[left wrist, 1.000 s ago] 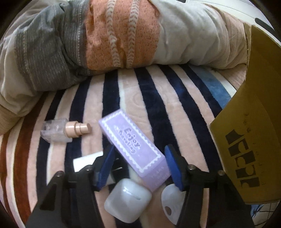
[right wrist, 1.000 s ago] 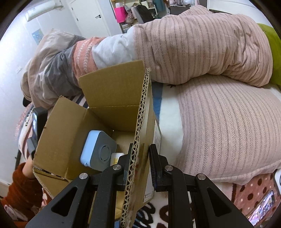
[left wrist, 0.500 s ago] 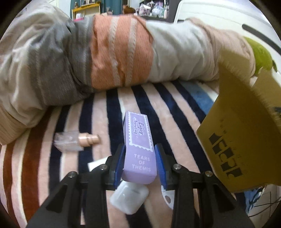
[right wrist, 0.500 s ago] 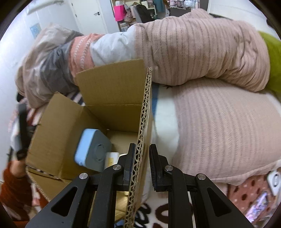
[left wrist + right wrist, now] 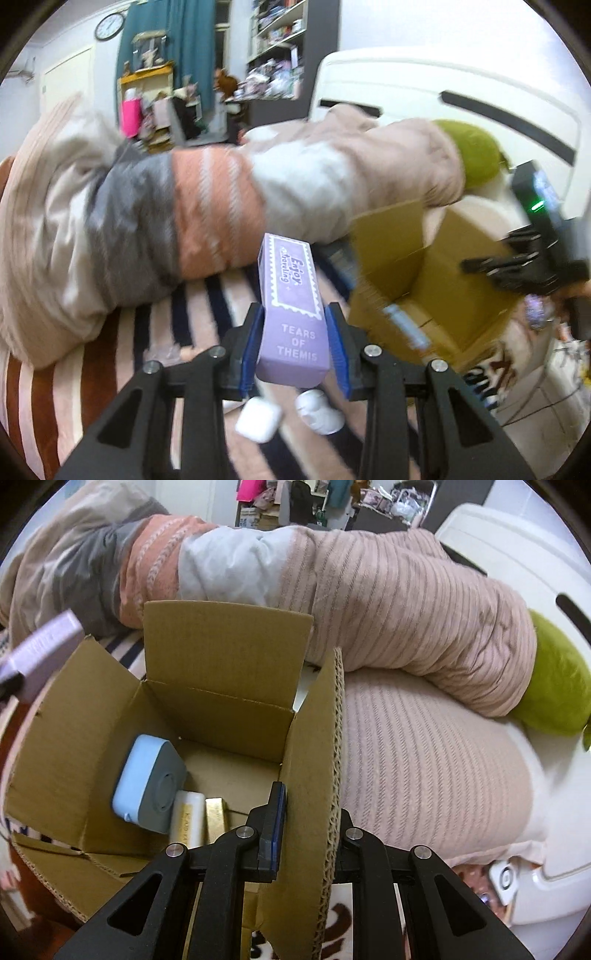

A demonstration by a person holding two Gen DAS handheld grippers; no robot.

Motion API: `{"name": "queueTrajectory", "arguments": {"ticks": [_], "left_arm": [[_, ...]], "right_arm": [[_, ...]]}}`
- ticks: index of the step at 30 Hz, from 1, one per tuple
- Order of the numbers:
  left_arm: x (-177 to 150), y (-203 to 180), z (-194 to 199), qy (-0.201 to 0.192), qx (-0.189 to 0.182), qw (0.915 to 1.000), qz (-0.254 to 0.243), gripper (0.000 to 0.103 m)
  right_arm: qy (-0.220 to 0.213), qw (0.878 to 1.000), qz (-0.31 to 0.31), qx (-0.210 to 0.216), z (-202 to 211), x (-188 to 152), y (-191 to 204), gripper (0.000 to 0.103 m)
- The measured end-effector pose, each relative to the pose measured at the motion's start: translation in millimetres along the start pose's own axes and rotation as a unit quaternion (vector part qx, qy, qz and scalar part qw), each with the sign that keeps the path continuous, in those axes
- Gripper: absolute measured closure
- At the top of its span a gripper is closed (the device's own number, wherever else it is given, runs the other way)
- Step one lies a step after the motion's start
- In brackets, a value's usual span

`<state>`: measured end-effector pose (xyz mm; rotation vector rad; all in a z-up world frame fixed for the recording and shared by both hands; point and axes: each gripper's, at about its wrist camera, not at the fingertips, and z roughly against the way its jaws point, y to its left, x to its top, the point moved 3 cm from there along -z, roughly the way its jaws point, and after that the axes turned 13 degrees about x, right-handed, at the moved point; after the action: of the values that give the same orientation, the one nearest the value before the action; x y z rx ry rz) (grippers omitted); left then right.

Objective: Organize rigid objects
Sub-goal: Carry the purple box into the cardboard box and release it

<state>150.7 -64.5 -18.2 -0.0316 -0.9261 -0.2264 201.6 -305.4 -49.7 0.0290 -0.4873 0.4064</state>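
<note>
My left gripper (image 5: 293,345) is shut on a long purple carton (image 5: 291,299) printed "Tears of Themis" and holds it in the air above the striped blanket (image 5: 122,354). The carton also shows at the left edge of the right wrist view (image 5: 44,650). The open cardboard box (image 5: 436,295) stands to the right of it. My right gripper (image 5: 308,834) is shut on the box's upright right flap (image 5: 317,775). Inside the box (image 5: 229,716) lie a blue-and-grey device (image 5: 147,779), a white tube (image 5: 186,823) and a gold bar (image 5: 216,819).
A white square case (image 5: 258,424), a white round item (image 5: 319,410) and a small pump bottle (image 5: 166,352) lie on the blanket below the left gripper. A rolled duvet (image 5: 184,214) runs behind. A pink ribbed blanket (image 5: 424,757) and a green cushion (image 5: 554,690) lie right of the box.
My left gripper closed on the purple carton, lifted it off the blanket and swung it right, toward the box. My right gripper kept its hold on the flap.
</note>
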Motion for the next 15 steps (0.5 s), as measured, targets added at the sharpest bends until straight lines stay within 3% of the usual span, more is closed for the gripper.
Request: {"name": "queueTrajectory", "arguments": {"ticks": [6, 10, 15], "left_arm": [[35, -45, 15, -0.013, -0.066, 0.9975, -0.02, 0.072], [48, -87, -6, 0.028, -0.125, 0.9909, -0.042, 0.072], [47, -129, -44, 0.08, -0.147, 0.984, -0.061, 0.072]], "right_arm": [[0.003, 1.0, 0.005, -0.003, 1, 0, 0, 0.092], [0.001, 1.0, 0.005, 0.002, 1, -1, -1, 0.092], [-0.002, 1.0, 0.005, 0.008, 0, -2, -2, 0.092]]}}
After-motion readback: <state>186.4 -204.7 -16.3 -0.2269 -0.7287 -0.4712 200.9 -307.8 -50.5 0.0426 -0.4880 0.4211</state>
